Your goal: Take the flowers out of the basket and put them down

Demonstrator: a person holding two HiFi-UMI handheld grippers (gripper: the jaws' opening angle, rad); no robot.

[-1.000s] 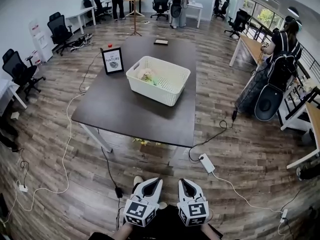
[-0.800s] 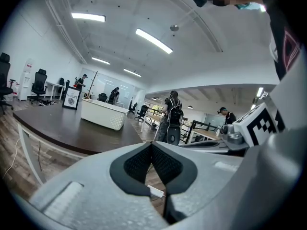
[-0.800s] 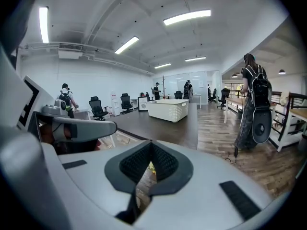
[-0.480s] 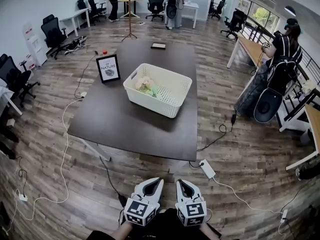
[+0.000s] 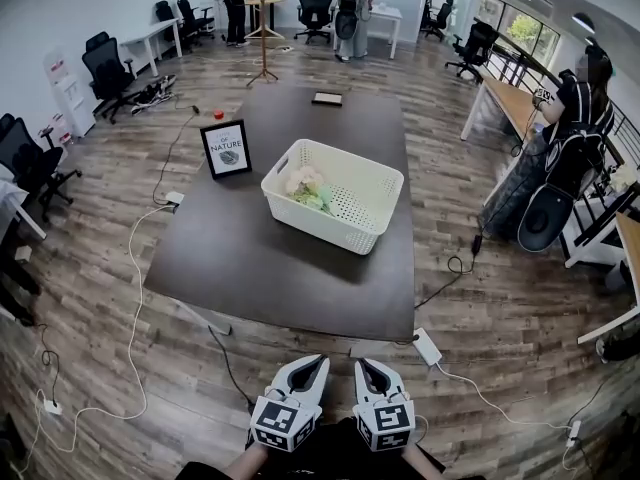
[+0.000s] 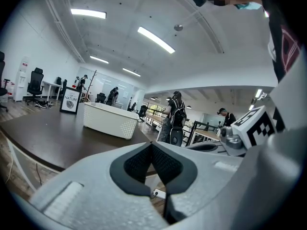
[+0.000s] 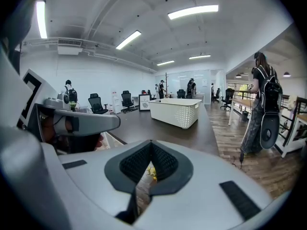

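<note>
A white perforated basket (image 5: 345, 218) stands on the dark table (image 5: 250, 268), with pale flowers (image 5: 308, 185) and green leaves inside at its left end. My two grippers hang side by side at the bottom of the head view, short of the table's near edge and well apart from the basket. The left gripper (image 5: 320, 362) is shut with nothing in it, and so is the right gripper (image 5: 363, 364). The basket (image 6: 108, 119) shows far off in the left gripper view, and the basket (image 7: 174, 112) in the right gripper view too. The flowers are hidden in both.
A framed sign (image 5: 225, 148) stands left of the basket, and a small dark item (image 5: 326, 98) lies at the table's far end. A power strip (image 5: 428, 347) and cables lie on the wood floor. A person with a backpack (image 5: 570, 138) stands at right; office chairs line the left.
The table and basket have drawn closer and shifted a little right in the head view. Both grippers stay shut and side by side at the bottom.
</note>
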